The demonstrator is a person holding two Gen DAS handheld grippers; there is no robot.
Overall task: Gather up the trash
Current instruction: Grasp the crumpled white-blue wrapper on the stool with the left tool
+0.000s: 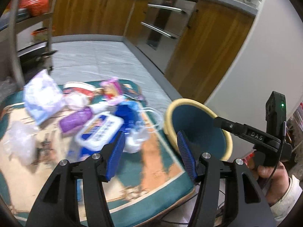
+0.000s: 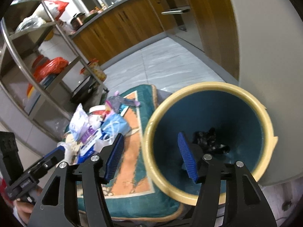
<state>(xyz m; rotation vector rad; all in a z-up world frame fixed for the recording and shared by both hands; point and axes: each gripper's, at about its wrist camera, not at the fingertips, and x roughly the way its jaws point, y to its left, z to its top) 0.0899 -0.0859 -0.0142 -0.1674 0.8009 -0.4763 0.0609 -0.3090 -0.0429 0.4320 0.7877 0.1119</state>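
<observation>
Both units same build: black plastic linkage arms with triangular cutouts, silver pivot screws at the joints. Left gripper [image 1: 151,153] and right gripper [image 2: 150,156] have ribbed blue pads on the fingers [image 1: 116,153]. Right unit's black body seen from left wrist cam: green LED lit, "DAS" lettering, thin black cable. Hand [image 1: 272,179] on it wears a white cuffed sleeve [image 1: 286,198].
</observation>
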